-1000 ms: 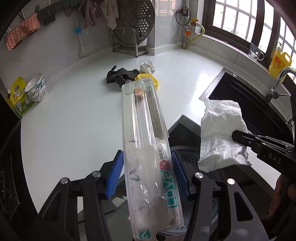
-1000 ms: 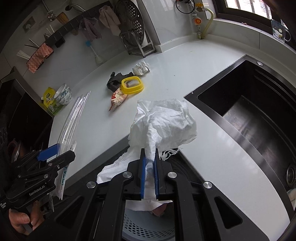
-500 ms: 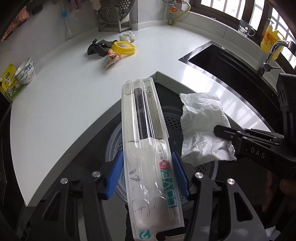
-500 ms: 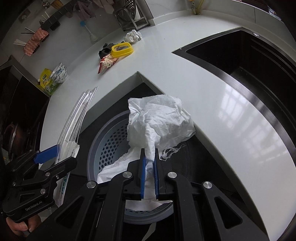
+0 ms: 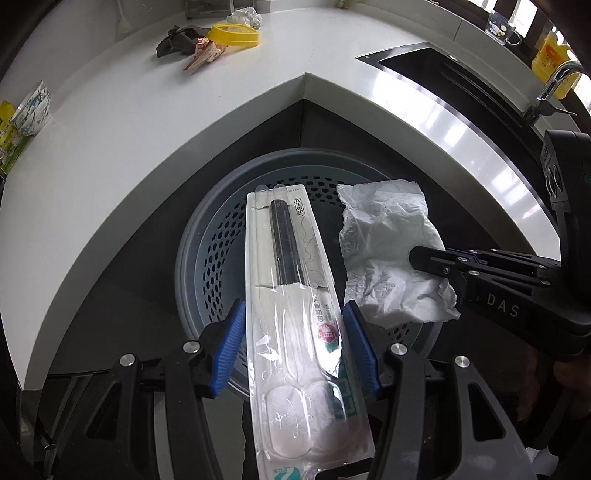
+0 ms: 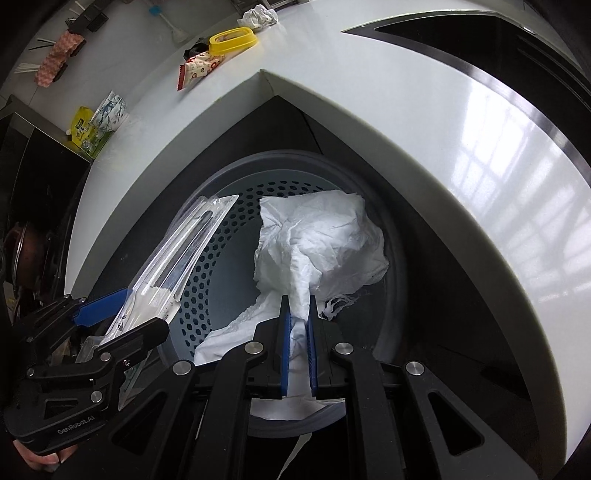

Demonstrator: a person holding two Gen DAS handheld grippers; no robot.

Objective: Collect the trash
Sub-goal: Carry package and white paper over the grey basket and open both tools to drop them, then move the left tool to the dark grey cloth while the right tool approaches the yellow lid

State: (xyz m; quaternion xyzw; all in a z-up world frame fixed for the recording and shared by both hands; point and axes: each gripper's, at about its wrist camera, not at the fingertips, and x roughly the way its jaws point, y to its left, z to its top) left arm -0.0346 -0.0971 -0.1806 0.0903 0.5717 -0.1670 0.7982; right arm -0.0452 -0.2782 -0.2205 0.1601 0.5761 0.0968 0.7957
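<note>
Left gripper (image 5: 293, 341) clamped on a long clear package (image 5: 295, 306), held over the grey perforated bin (image 5: 207, 258) just below. Right gripper (image 6: 298, 325) pinching a crumpled white tissue (image 6: 321, 240) above the same bin. Ahead on the white counter (image 5: 129, 122): yellow lid (image 5: 234, 35), snack wrapper (image 5: 203, 59), crumpled paper (image 5: 243, 16). Sink (image 5: 461, 85) beyond, to the right.

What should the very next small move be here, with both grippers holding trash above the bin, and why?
Probably open both grippers and let go. The left gripper holds the clear plastic package and the right gripper pinches the crumpled white paper, both already over the mouth of the perforated grey bin. More trash waits on the counter.
</note>
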